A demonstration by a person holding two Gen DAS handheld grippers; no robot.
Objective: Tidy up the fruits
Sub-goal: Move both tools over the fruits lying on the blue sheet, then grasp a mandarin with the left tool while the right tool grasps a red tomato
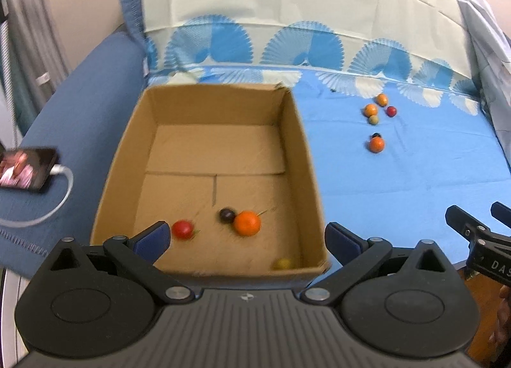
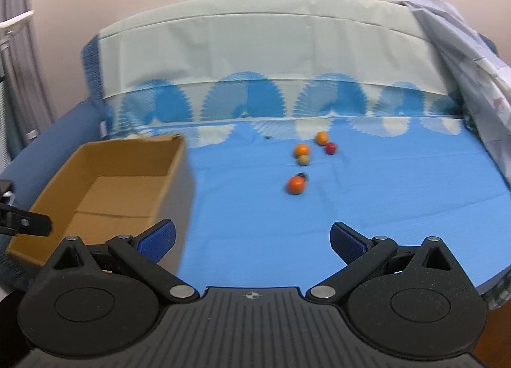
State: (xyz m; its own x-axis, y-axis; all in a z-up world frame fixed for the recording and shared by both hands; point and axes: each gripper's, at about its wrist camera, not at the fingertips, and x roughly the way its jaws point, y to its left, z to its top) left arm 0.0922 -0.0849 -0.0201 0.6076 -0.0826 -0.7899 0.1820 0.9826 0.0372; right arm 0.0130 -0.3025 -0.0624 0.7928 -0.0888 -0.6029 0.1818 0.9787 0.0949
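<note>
I am holding the left gripper [image 1: 247, 237] over the near end of the cardboard box [image 1: 298, 157], jaws spread wide and gripping nothing. Four fruits are lying on the box floor: a red fruit [image 1: 182, 229] just beside my left finger pad, a dark plum-like fruit [image 1: 227, 215] touching a large orange [image 1: 247, 223], and a yellowish fruit [image 1: 282, 263] blurred in the near right corner.

I am pointing the right gripper [image 2: 252, 238] across the blue sheet [image 2: 383, 202] toward the loose fruits, jaws likewise fully apart and empty. Well ahead of it are sitting the nearest orange [image 2: 295, 185] with a small dark fruit [image 2: 302, 175] touching its far side, then a second orange [image 2: 301, 150] against a pale fruit [image 2: 303, 161], and farthest a third orange [image 2: 321, 138] beside a small red fruit [image 2: 331, 148].

The step in hand, as I judge it, is fetching the next fruit with the right tool. To do it well I am planning to take the nearest orange first, approaching low with the pads straddling its widest part and avoiding the dark fruit behind it. The sheet looks soft, so a nudge may send round fruit rolling; I should close gently and centred, then lift clear of the box wall before releasing inside.
</note>
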